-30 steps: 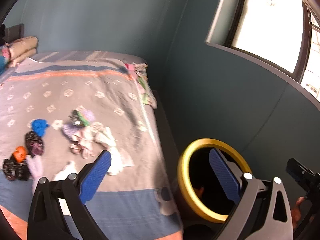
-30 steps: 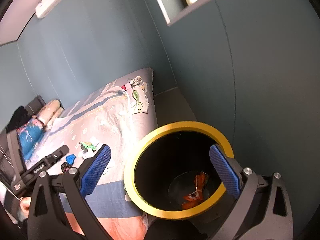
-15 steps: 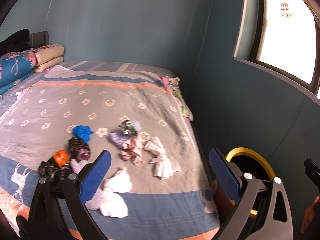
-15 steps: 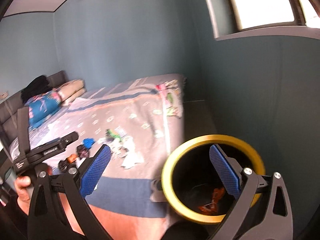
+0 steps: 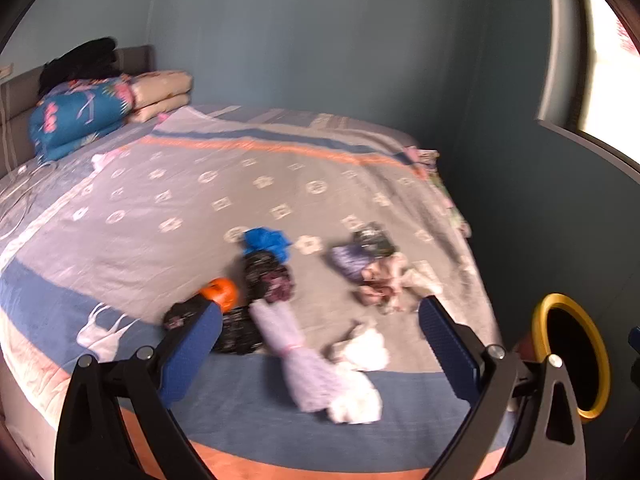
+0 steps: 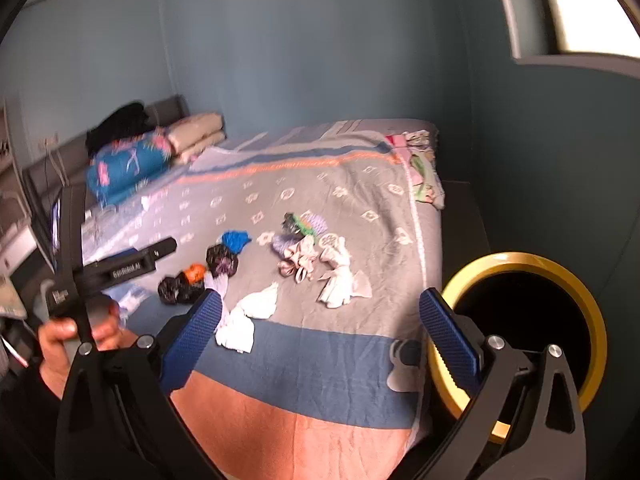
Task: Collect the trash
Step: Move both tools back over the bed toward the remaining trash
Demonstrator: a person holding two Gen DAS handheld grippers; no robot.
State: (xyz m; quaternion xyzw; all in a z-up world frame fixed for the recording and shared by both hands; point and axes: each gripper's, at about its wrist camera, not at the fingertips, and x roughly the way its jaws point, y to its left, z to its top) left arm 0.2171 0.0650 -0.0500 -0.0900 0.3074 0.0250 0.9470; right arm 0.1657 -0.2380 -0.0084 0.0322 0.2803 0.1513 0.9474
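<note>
Both my left gripper (image 5: 320, 344) and right gripper (image 6: 320, 332) gape empty; next I reach for the white tissue (image 5: 356, 400), lower centre, then the bin (image 6: 520, 264).

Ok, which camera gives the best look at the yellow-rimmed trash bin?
The right wrist view. There the trash bin sits large beside the bed, most of its yellow rim and dark opening visible, only partly hidden by the gripper. The left wrist view shows it smaller, at the frame's right edge.
</note>
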